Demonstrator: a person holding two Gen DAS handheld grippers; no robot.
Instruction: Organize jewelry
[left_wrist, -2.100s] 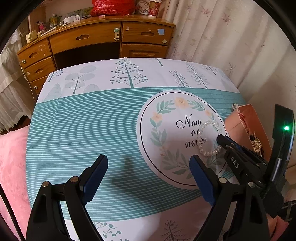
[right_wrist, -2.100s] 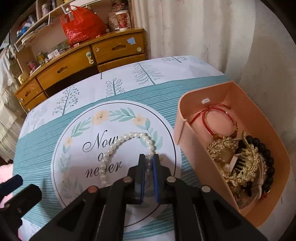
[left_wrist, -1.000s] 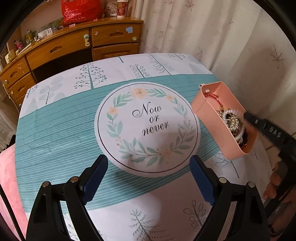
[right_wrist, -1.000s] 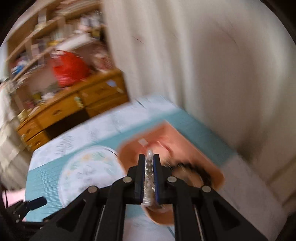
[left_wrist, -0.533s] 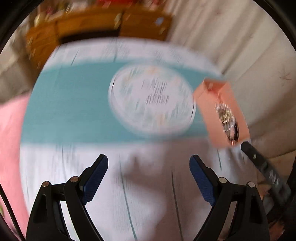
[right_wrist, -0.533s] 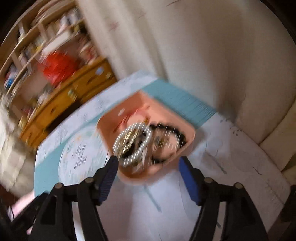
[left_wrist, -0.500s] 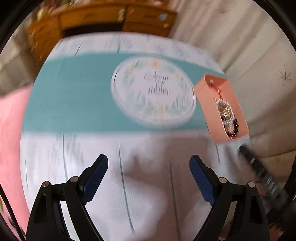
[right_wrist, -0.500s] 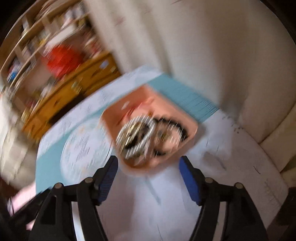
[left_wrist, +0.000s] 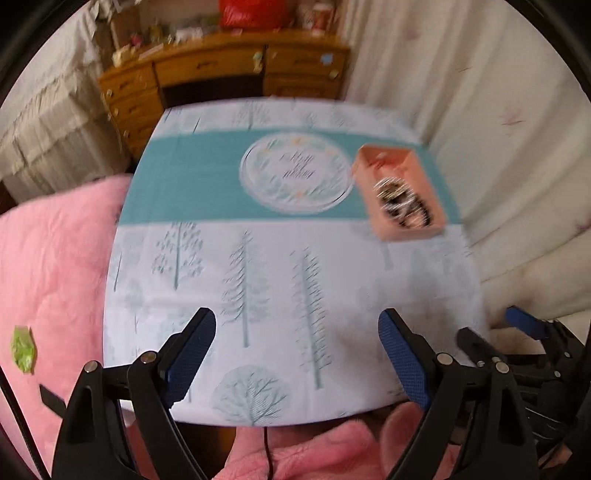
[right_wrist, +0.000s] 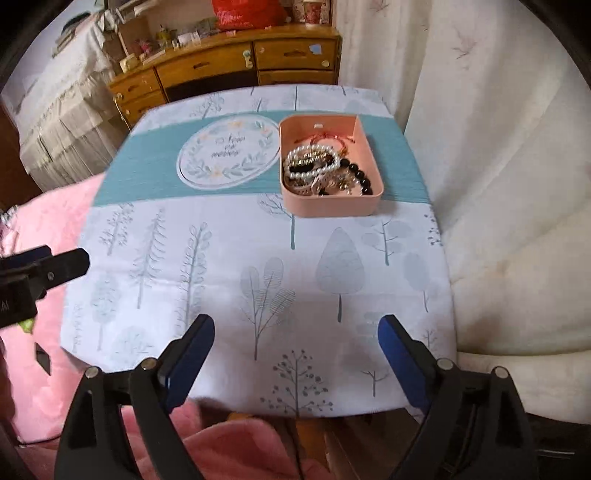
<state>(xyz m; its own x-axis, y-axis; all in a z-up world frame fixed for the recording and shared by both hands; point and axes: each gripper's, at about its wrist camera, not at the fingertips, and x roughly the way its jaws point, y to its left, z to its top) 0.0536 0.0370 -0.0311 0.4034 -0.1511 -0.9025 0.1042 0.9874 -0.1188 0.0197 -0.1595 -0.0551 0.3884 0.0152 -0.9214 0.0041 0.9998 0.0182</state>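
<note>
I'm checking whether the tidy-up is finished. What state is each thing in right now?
Pink box: lidless, holding jewelry.
Pearl bracelet: lying in the box on the pile.
Left hand-held gripper: open, empty.
Right hand-held gripper: jaws opening, empty.
Desk drawers: shut.

matt pink plastic box, glossy pearl beads, printed cloth, varnished wooden dresser.

Soft daylight, left view motion-blurred, right view sharper, fisheye edges dark and bent

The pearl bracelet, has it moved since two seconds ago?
Yes. The pearl bracelet went rightward, off the round wreath print, into the pink box.
</note>
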